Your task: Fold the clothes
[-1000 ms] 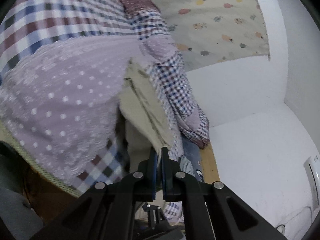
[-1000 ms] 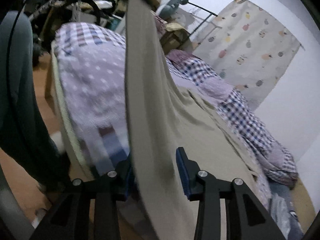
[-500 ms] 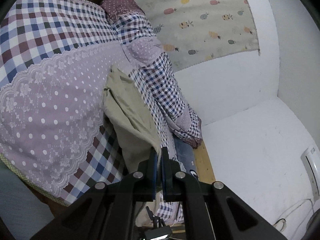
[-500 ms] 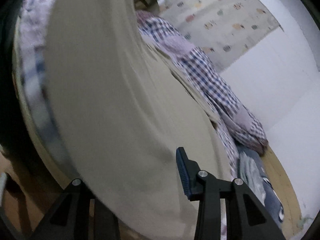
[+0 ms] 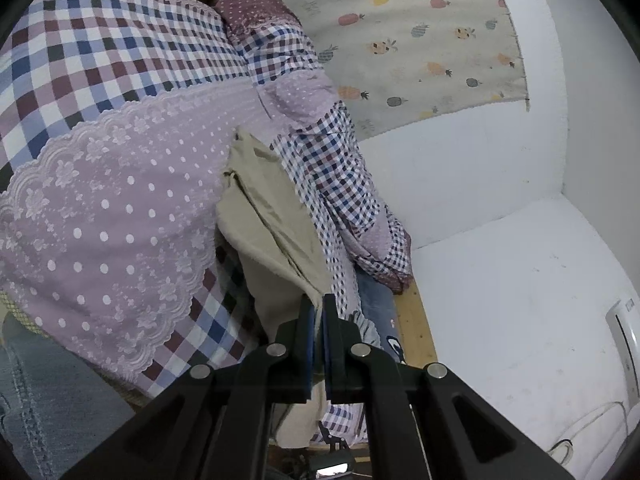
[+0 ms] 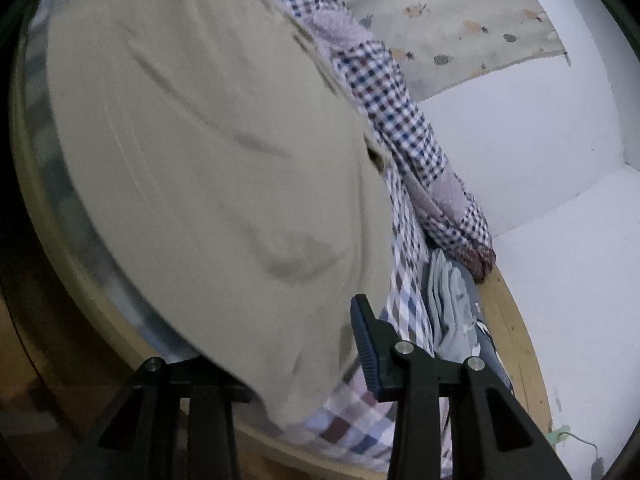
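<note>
The tan pants lie creased along the bed's far edge. The left hand-held gripper pinches their hem. The right hand-held gripper gapes wide, with cloth draped between.

My left claw is hemmed at frame left by the bed, with the checked quilt roll ahead; right of frame is open wall. My right view is smothered by beige cloth; only the lower right is free.
</note>
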`<state>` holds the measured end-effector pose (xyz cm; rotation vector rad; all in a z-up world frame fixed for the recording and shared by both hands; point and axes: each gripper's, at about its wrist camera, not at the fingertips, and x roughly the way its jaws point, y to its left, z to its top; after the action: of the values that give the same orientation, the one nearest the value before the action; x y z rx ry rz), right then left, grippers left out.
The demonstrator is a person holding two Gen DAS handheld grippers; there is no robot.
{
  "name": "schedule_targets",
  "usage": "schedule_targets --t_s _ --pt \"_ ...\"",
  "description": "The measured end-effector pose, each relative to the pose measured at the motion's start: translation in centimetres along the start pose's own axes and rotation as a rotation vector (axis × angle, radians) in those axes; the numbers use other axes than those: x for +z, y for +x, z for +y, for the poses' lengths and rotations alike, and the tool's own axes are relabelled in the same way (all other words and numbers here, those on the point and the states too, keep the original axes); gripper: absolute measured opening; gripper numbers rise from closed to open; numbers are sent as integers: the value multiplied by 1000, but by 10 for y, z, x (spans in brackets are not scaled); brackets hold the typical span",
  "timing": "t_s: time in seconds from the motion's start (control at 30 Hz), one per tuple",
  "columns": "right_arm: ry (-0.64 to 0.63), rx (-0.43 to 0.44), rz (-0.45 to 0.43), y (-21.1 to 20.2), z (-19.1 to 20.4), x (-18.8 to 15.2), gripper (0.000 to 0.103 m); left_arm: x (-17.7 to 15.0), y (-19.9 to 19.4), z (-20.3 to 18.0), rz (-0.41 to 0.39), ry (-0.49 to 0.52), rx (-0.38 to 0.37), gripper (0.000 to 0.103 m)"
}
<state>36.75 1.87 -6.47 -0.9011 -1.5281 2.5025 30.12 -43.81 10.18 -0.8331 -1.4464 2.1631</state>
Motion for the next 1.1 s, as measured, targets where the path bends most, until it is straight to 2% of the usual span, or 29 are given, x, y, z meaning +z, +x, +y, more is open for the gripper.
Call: schedule_targets --t_s 0.03,0.1,0.17,0.23,0.4,0.6,0.83,0.93,1.1 --pt "-8 1 12 2 0 -4 39 0 0 1 2 1 2 2" --pt "-30 3 21 2 3 -10 31 -1 0 2 5 4 7 2" --pt "-47 6 24 -2 7 -15 14 -1 -1 3 5 5 11 2" --pt "-48 14 15 -9 4 -17 4 0 -2 4 5 7 16 2" --pt "-16 21 0 -23 -14 -19 1 -1 -6 6 4 25 38 2" --pt "102 -12 -47 -53 -68 -22 0 -6 -12 8 13 57 80 2" --pt "137 -30 -178 -120 -113 -9 0 -13 -25 1 28 90 101 2" --pt "146 -63 -227 -148 -127 -2 0 -16 -31 -2 34 104 109 2" --pt "205 -80 -226 -172 -159 -7 0 -24 -31 -8 61 155 149 2"
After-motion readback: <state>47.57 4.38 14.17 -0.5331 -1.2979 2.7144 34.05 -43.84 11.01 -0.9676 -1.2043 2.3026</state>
